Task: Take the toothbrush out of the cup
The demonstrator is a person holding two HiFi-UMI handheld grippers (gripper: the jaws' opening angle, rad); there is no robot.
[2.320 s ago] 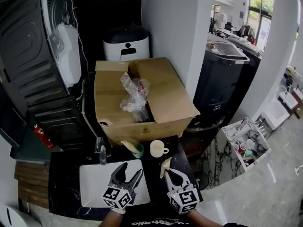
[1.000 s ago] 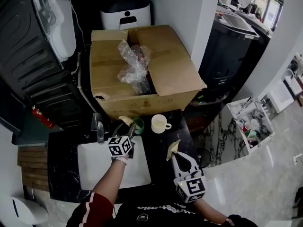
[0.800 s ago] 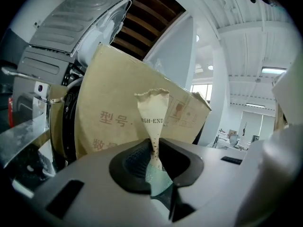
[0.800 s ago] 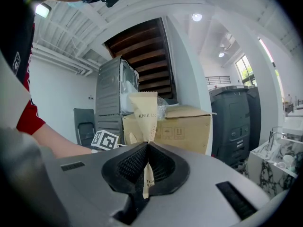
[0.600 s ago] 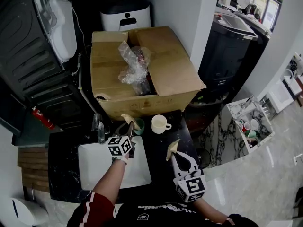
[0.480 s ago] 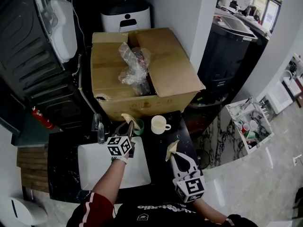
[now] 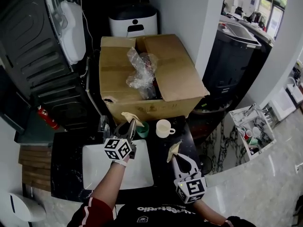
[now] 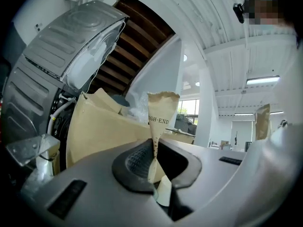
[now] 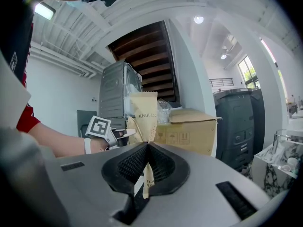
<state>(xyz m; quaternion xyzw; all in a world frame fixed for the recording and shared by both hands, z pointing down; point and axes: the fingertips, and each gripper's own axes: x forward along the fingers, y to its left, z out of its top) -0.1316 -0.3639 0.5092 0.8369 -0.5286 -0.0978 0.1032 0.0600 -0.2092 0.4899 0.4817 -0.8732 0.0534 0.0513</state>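
Note:
A toothbrush in a tan paper wrapper (image 7: 129,117) (image 8: 161,111) is pinched upright in my left gripper (image 7: 130,126) (image 8: 153,146). Those jaws have just been closing on it, and it is now held just left of the green cup (image 7: 142,129). The gripper hides the wrapper's lower end. My right gripper (image 7: 177,158) (image 9: 147,147) is shut on a second paper-wrapped toothbrush (image 7: 173,150) (image 9: 144,109) over the black counter's right part. The left gripper's marker cube (image 9: 98,126) shows in the right gripper view.
A white mug (image 7: 164,128) stands right of the green cup. Behind both sits an open cardboard box (image 7: 176,82) with a plastic bag (image 7: 140,74) in it. A white basin (image 7: 137,171) lies under my left arm, with a small glass piece (image 7: 103,125) at its far left corner.
The left jaws went from open around the wrapped toothbrush at the green cup to shut on it, and that gripper rose with it. The right gripper kept still.

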